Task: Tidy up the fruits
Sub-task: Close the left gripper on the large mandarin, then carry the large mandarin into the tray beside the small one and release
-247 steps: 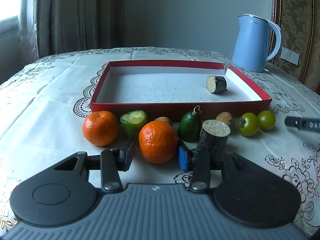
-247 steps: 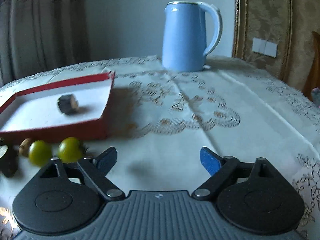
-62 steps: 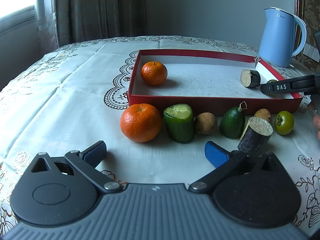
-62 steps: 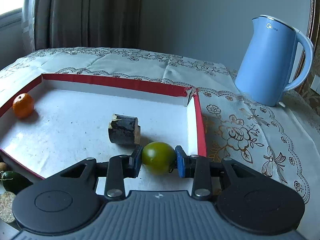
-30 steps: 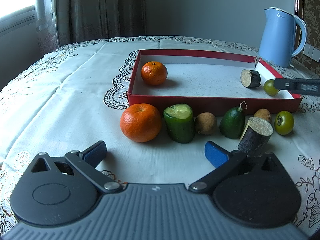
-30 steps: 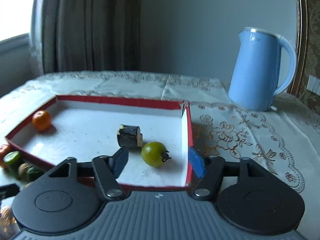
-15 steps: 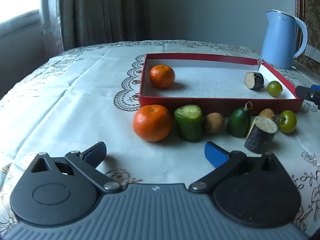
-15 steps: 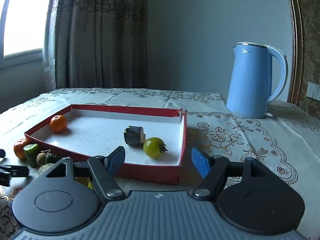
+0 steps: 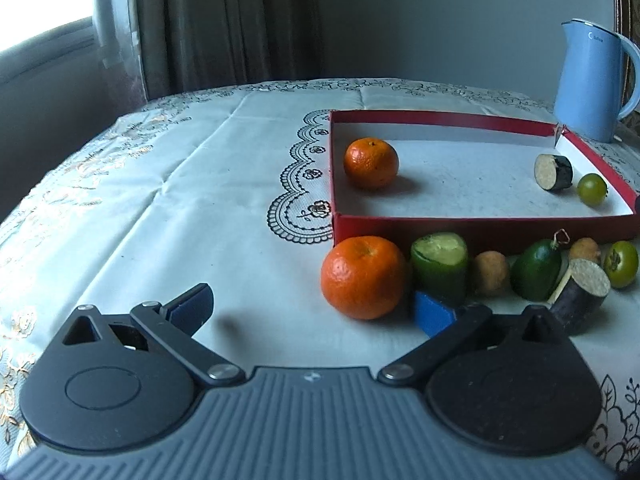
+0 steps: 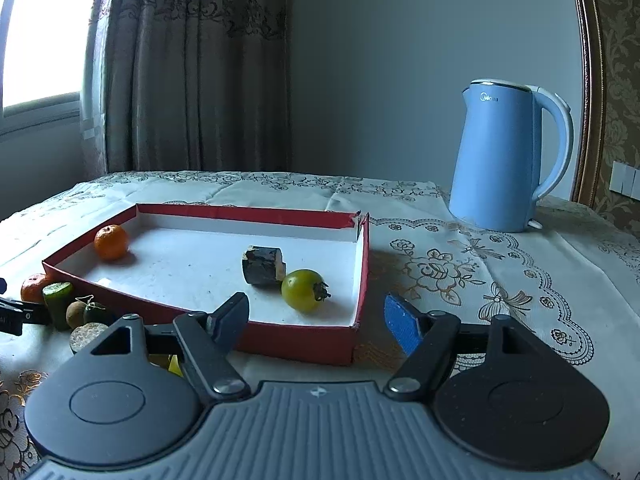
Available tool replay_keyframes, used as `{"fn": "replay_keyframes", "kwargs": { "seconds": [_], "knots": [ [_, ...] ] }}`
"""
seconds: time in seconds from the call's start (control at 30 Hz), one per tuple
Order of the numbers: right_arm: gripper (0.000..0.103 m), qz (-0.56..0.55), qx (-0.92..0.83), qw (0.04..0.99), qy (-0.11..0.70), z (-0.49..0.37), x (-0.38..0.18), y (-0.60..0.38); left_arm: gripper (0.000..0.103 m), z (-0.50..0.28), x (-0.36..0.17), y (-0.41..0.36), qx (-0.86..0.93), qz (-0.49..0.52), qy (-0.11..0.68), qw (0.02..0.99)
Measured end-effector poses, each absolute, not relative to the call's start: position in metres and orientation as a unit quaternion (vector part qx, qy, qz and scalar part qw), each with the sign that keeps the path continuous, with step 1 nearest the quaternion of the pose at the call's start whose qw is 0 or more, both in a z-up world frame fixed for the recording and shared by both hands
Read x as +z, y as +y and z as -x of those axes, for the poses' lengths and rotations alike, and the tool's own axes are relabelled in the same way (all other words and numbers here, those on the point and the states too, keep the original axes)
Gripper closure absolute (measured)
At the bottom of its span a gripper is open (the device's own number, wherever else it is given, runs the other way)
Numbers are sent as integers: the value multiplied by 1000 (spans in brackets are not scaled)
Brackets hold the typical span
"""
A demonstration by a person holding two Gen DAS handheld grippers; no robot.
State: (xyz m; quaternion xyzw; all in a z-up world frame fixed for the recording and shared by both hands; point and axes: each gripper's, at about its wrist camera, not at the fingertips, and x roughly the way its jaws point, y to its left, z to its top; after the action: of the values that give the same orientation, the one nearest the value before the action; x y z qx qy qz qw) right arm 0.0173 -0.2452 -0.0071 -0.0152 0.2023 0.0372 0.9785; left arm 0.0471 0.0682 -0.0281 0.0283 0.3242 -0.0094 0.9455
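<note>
Nearest, the left gripper (image 9: 312, 304) is hovering with its jaws spread wide and nothing between them, its blue right pad (image 9: 432, 314) sitting just in front of the loose orange (image 9: 363, 277). The right gripper (image 10: 316, 320) is likewise gaping empty before the red tray's (image 10: 296, 342) near wall. Along that wall outside the tray, the orange, a cut cucumber piece (image 9: 440, 266), a small brown fruit (image 9: 490, 273) and a dark green fruit (image 9: 536, 269) are lying in a row. Inside the tray, a green tomato (image 10: 303, 290) is resting beside a dark cut stub (image 10: 262, 265), with a second orange (image 10: 111, 242) at the far left corner. Beyond the tray, a blue kettle (image 10: 504, 156) is standing.
</note>
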Motion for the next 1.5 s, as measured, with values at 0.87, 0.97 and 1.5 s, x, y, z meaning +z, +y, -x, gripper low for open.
{"fn": "replay_keyframes", "kwargs": {
  "seconds": [0.87,0.97,1.5],
  "knots": [
    [25,21,26,977,212,-19,-9,-243,63,-22,-18,61,-75,-38,282,956],
    [25,22,26,976,215,-20,-10,-243,64,-18,-8,61,-79,-36,269,959],
    [25,23,25,974,224,-22,-12,-242,63,-67,27,27,-113,-27,247,962]
  ]
}}
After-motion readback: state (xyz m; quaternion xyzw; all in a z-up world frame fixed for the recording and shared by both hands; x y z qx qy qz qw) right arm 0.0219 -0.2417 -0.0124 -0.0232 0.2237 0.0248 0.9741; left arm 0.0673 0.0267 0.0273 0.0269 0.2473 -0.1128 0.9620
